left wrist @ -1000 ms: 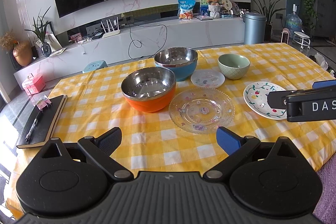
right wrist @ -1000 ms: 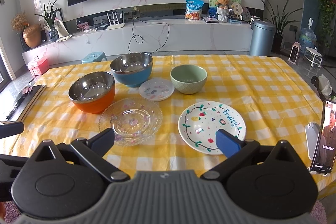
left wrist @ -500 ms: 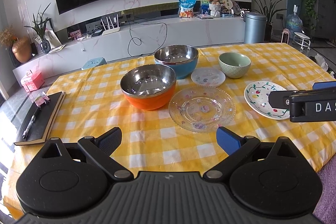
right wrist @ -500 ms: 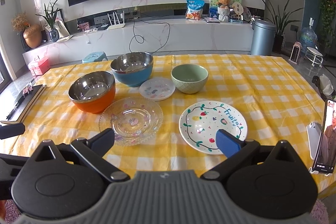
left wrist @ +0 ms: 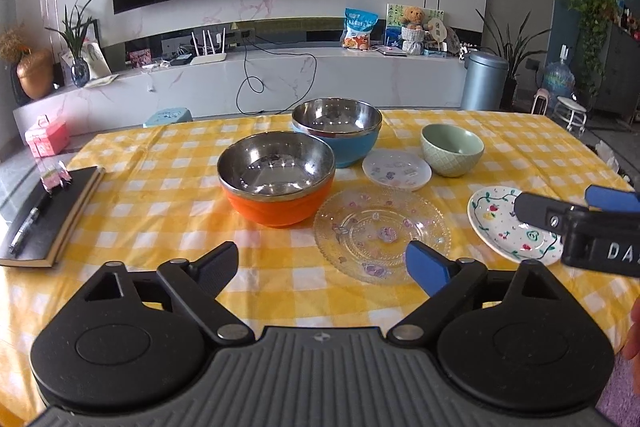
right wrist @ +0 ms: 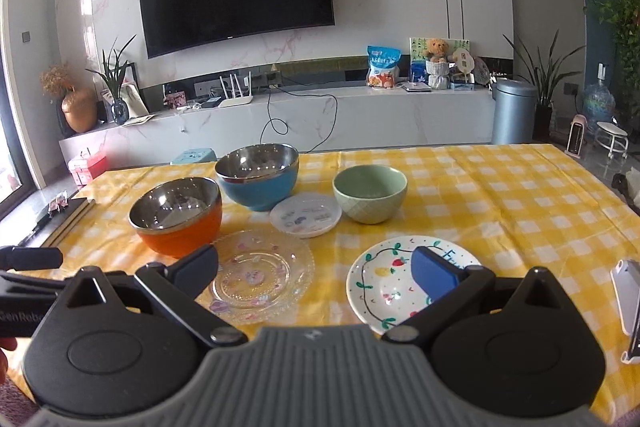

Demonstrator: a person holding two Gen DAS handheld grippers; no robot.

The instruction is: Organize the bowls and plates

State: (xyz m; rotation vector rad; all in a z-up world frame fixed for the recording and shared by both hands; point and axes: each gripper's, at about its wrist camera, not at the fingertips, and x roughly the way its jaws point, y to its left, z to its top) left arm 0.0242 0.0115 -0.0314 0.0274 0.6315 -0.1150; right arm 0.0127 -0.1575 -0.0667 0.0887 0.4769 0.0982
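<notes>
On the yellow checked table stand an orange steel-lined bowl (left wrist: 277,183) (right wrist: 177,214), a blue steel-lined bowl (left wrist: 337,131) (right wrist: 258,175) behind it and a green ceramic bowl (left wrist: 452,149) (right wrist: 370,192). A small white plate (left wrist: 397,169) (right wrist: 306,215), a clear glass plate (left wrist: 382,233) (right wrist: 260,271) and a painted white plate (left wrist: 506,225) (right wrist: 390,285) lie flat near them. My left gripper (left wrist: 322,267) is open, low over the cloth in front of the orange bowl and glass plate. My right gripper (right wrist: 316,273) is open, its blue finger over the painted plate.
A black notebook (left wrist: 48,219) with a pen lies at the table's left edge. A phone on a stand (right wrist: 630,303) is at the right edge. Behind the table run a white TV bench (left wrist: 280,83) and a grey bin (left wrist: 484,81).
Both grippers have moved forward and lower toward the dishes, so the bowls and plates look nearer. The right gripper's blue finger now covers part of the painted plate. No dish has moved.
</notes>
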